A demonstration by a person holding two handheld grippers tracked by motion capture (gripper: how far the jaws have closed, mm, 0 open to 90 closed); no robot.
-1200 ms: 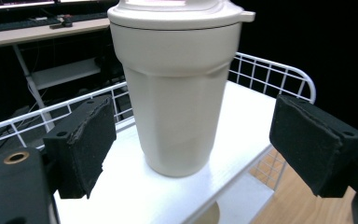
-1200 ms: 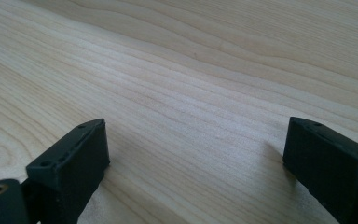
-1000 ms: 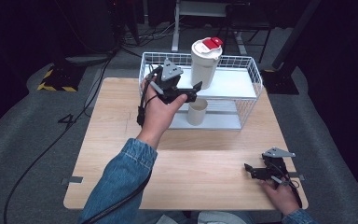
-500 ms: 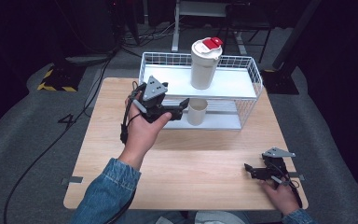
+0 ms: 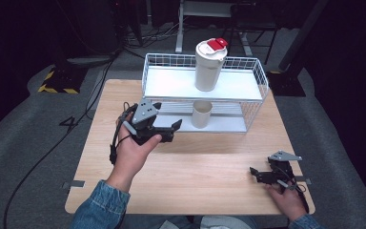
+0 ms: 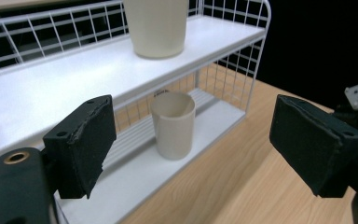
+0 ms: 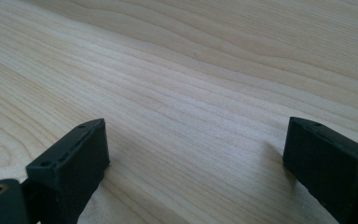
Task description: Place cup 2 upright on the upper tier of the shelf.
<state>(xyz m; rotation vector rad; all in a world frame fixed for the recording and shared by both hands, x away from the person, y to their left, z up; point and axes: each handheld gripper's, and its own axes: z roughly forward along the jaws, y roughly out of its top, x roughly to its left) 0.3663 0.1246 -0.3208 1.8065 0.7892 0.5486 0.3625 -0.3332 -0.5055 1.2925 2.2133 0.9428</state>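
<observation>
A small beige cup (image 5: 201, 114) stands upright on the lower shelf of a white wire rack (image 5: 171, 83). On the rack's upper shelf is a tall cream tumbler (image 5: 209, 64) with a red and white lid. My left gripper (image 5: 167, 117) hovers over the table left of the rack, open with nothing between its jaws. In the left gripper view the cup (image 6: 172, 123) sits ahead between the two pads (image 6: 81, 144), well apart from them, below the tumbler (image 6: 156, 25). My right gripper (image 5: 259, 174) rests open on the table near the front right corner, and its pads (image 7: 70, 163) frame bare wood.
The wooden table (image 5: 209, 167) carries the rack along its back edge. Dark floor, cables and a yellow-black striped block (image 5: 57, 81) lie beyond the table's left side.
My left gripper has drawn back from the rack, moving left, down and toward the person. The cup stays on the lower shelf. The right gripper has not moved.
</observation>
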